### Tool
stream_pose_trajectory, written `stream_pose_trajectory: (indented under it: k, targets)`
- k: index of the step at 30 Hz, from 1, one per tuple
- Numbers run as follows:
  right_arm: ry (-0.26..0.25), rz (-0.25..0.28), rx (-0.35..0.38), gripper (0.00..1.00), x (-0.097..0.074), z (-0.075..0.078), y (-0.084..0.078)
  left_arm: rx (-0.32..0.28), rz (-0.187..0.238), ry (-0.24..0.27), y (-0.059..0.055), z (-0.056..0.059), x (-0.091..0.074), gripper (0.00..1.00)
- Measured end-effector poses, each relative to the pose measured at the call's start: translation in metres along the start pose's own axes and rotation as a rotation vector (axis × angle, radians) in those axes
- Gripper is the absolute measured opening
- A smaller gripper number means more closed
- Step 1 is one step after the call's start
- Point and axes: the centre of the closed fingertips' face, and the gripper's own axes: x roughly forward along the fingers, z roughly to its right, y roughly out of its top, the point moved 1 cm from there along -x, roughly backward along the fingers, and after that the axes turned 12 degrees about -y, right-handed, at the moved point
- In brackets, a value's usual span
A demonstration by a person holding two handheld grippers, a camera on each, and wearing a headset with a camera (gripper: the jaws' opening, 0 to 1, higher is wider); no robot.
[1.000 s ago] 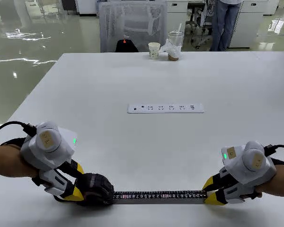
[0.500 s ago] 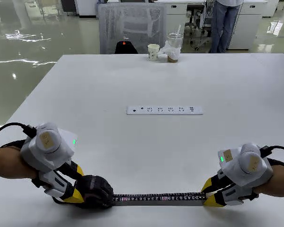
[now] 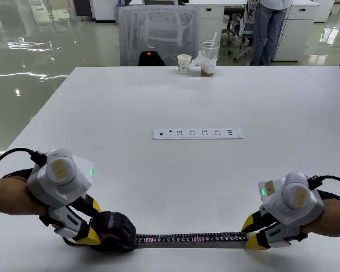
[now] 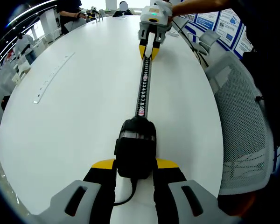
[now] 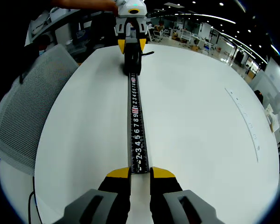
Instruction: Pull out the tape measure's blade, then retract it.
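Observation:
A black tape measure case (image 3: 115,230) lies on the white table (image 3: 187,96) near its front edge. My left gripper (image 3: 95,221) is shut on the case (image 4: 136,148), one yellow-tipped jaw on each side. The black blade (image 3: 192,238) with white numbers lies flat on the table, stretched from the case to the right. My right gripper (image 3: 249,231) is shut on the blade's end (image 5: 139,167). In the left gripper view the blade (image 4: 143,84) leads to the right gripper (image 4: 151,46). The right gripper view has the left gripper (image 5: 130,44) and case (image 5: 132,59) at the blade's far end.
A white power strip (image 3: 197,134) lies mid-table, beyond the blade. A paper cup (image 3: 184,62) and a plastic cup (image 3: 209,52) stand at the far edge by a mesh chair (image 3: 158,34). A person (image 3: 271,25) stands behind. Another mesh chair (image 5: 23,116) sits beside the near edge.
My right gripper has drifted a little to the left, toward the case, with the blade end still in it. The left gripper and the case have stayed in place.

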Motion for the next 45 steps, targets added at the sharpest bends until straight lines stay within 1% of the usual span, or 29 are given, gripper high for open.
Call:
stream_pose_trajectory:
  k: [3, 5, 6, 7, 11, 15, 21, 23, 27, 29, 31, 32, 33, 36, 38, 40, 43, 45]
  targets:
    - [-0.002, -0.005, -0.003, 0.12, 0.000, 0.000, 0.000, -0.008, -0.002, 0.005, -0.001, 0.000, -0.001, 0.25]
    - [-0.013, -0.025, -0.030, 0.14, 0.001, 0.001, -0.003, -0.009, -0.006, 0.012, -0.003, -0.001, -0.003, 0.25]
    - [-0.013, -0.016, -0.016, 0.14, 0.002, 0.001, -0.002, -0.009, -0.007, 0.015, -0.004, -0.001, -0.004, 0.26]
    - [-0.021, -0.023, -0.012, 0.15, 0.001, 0.002, -0.003, -0.014, -0.007, 0.017, -0.005, 0.000, -0.005, 0.26]
    - [-0.026, -0.024, -0.013, 0.19, -0.001, 0.002, -0.003, -0.036, -0.004, 0.022, -0.009, 0.003, -0.007, 0.30]
    - [-0.043, -0.017, 0.009, 0.23, -0.004, 0.002, -0.003, -0.064, 0.024, 0.038, -0.011, 0.006, -0.009, 0.35]
    - [-0.060, -0.013, 0.039, 0.31, -0.010, 0.000, -0.005, -0.096, 0.051, 0.044, -0.014, 0.013, -0.011, 0.42]
    - [-0.068, -0.011, 0.062, 0.32, -0.013, -0.001, -0.006, -0.105, 0.061, 0.050, -0.014, 0.015, -0.012, 0.44]
    - [-0.081, 0.002, 0.096, 0.36, -0.019, -0.004, -0.006, -0.142, 0.098, 0.065, -0.011, 0.022, -0.014, 0.51]
    - [-0.089, 0.006, 0.101, 0.37, -0.021, -0.005, -0.005, -0.149, 0.116, 0.075, -0.011, 0.023, -0.015, 0.53]
    - [-0.095, 0.011, 0.115, 0.38, -0.023, -0.006, -0.004, -0.160, 0.130, 0.079, -0.009, 0.027, -0.016, 0.55]
    - [-0.102, 0.003, 0.131, 0.40, -0.024, -0.007, -0.005, -0.167, 0.140, 0.072, -0.009, 0.030, -0.015, 0.55]
    - [-0.107, 0.002, 0.137, 0.41, -0.025, -0.007, -0.005, -0.169, 0.143, 0.064, -0.008, 0.032, -0.014, 0.55]
    - [-0.111, 0.009, 0.159, 0.43, -0.028, -0.010, -0.005, -0.177, 0.141, 0.074, -0.010, 0.035, -0.013, 0.59]
    - [-0.116, 0.011, 0.178, 0.46, -0.029, -0.011, -0.005, -0.186, 0.151, 0.073, -0.010, 0.038, -0.013, 0.60]
    - [-0.120, 0.013, 0.188, 0.47, -0.031, -0.015, -0.005, -0.191, 0.161, 0.082, -0.009, 0.040, -0.014, 0.61]
    - [-0.131, 0.023, 0.212, 0.49, -0.034, -0.018, -0.003, -0.194, 0.165, 0.089, -0.010, 0.045, -0.015, 0.63]
    - [-0.140, 0.030, 0.225, 0.50, -0.036, -0.021, -0.002, -0.208, 0.180, 0.096, -0.009, 0.048, -0.016, 0.65]
